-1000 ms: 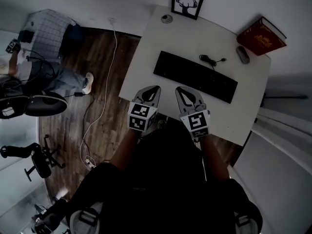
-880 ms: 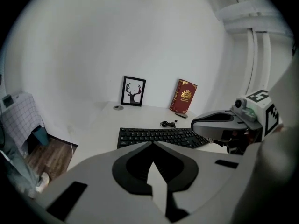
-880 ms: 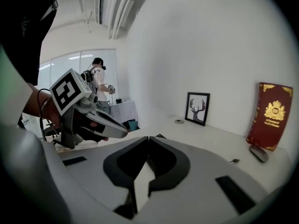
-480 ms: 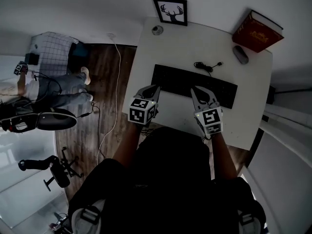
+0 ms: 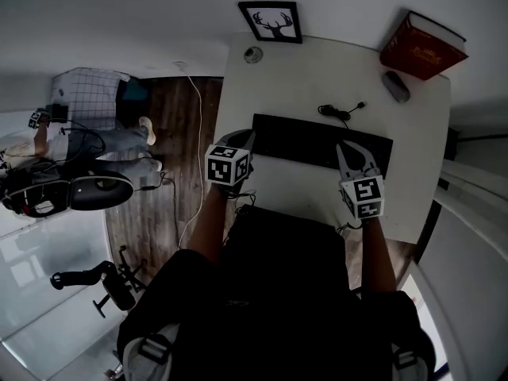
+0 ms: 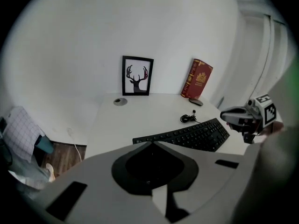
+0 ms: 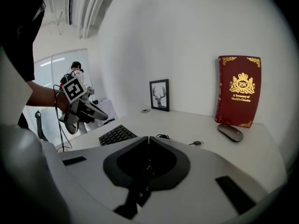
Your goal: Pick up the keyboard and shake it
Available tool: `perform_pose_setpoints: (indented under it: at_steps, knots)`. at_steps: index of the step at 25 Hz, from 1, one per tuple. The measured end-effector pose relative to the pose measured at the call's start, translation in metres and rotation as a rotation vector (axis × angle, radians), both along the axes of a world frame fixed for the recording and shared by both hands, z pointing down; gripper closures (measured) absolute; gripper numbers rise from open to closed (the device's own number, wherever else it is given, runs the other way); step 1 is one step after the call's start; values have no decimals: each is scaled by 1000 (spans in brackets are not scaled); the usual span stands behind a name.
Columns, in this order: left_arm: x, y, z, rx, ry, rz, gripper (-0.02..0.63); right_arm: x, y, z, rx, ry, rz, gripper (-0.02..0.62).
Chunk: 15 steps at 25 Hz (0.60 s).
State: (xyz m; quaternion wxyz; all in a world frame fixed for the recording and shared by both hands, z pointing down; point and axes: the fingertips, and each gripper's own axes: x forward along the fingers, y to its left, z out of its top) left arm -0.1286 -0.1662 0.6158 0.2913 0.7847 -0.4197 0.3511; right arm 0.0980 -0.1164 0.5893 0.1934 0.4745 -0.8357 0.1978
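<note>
The black keyboard [image 5: 321, 143] lay flat on the white table [image 5: 302, 78], with its cable [image 5: 340, 112] coiled behind it. The left hand-held gripper [image 5: 247, 139] hung by its left end and the right hand-held gripper [image 5: 343, 146] over its right end, both with jaws pressed together on nothing. This looked like the reach before pick-up. Next, the jaws would need to part and pinch the keyboard's ends.

The 2 arms reach forward; left claw [image 5: 248, 138] and right claw [image 5: 346, 148] closed, empty.
</note>
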Motion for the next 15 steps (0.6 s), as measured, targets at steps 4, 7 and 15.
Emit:
perform_pose_setpoints:
  at_steps: [4, 7, 15]
  knots:
    - [-1, -17, 19, -48, -74, 158, 597, 9, -5, 9, -30, 2, 51, 574]
    - [4, -17, 40, -169, -111, 309, 428, 12, -4, 7, -92, 2, 78, 574]
    - [16, -35, 64, -173, -326, 653, 299, 9, -18, 14, -112, 11, 113, 574]
